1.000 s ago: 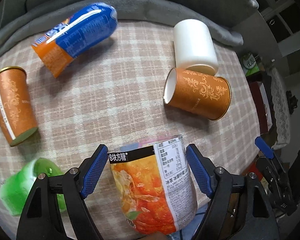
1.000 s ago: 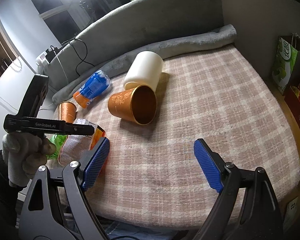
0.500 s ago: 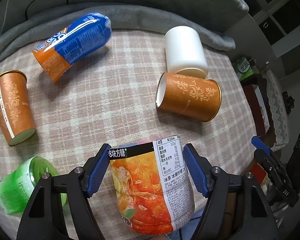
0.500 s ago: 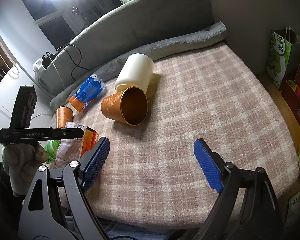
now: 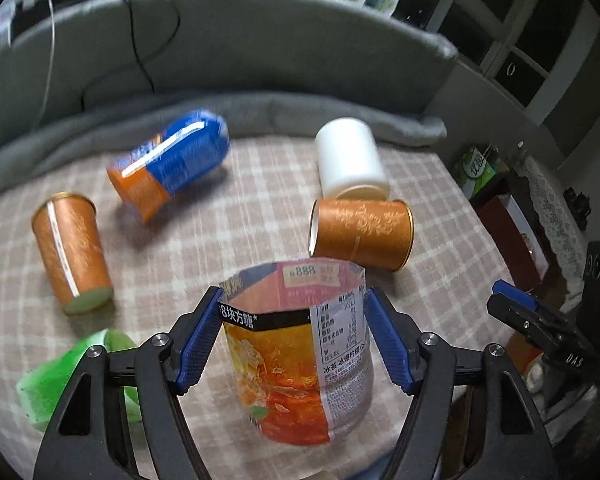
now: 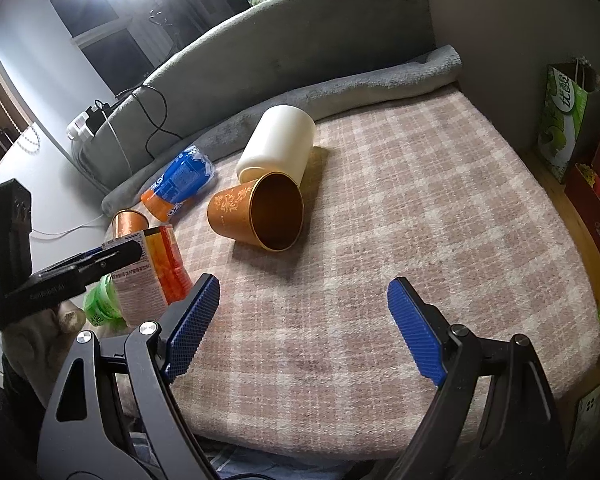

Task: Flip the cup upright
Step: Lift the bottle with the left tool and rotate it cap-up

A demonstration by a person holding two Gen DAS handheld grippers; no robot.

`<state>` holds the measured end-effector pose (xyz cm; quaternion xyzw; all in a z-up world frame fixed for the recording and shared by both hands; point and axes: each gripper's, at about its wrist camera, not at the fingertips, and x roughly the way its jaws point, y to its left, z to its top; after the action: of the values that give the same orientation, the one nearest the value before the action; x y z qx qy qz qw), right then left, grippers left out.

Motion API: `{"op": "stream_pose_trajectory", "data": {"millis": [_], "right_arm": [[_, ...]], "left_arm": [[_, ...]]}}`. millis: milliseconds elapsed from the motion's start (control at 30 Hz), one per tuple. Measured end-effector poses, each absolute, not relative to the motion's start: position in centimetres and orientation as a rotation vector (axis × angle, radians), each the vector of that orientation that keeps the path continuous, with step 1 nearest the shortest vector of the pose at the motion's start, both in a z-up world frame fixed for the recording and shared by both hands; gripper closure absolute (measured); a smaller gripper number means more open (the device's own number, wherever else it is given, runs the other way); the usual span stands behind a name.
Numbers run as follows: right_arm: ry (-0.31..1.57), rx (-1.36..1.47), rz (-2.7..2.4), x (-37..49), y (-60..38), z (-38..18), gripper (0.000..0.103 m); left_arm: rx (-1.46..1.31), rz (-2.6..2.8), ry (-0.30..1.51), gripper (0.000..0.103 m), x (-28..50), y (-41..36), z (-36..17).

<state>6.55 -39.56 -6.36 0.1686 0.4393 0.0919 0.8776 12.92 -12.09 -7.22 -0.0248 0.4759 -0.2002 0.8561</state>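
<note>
Clear plastic cup [image 5: 296, 348], orange printed wrap, crinkled rim, mouth up near front edge of checked woven cloth [image 6: 420, 216]. Left gripper [image 5: 290, 340]: ribbed blue pads pressed on both cup sides, clamped. Right gripper [image 6: 304, 322]: jaws spread wide, empty, above bare cloth, well right of cup.

My left gripper [image 5: 292, 336] blocks the orange-label cup's [image 5: 300, 364] flanks, so contact there is unclear. Green cup [image 5: 60, 376] is half hidden behind my left finger [image 5: 196, 340] and blurred. Blue cup's [image 5: 172, 164] print is smeared, unreadable. My gloved hand [image 6: 40, 344] is cut off at the frame edge.
</note>
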Motion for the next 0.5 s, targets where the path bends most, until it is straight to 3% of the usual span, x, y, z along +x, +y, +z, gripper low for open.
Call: {"op": "stream_pose_trajectory", "data": {"millis": [500], "right_arm": [[0.905, 0.333, 0.182, 6.4, -39.4, -6.0, 0.015]], "left_arm": [[0.002, -0.388, 0.85, 0.033, 10.0, -13.0, -7.4]]}}
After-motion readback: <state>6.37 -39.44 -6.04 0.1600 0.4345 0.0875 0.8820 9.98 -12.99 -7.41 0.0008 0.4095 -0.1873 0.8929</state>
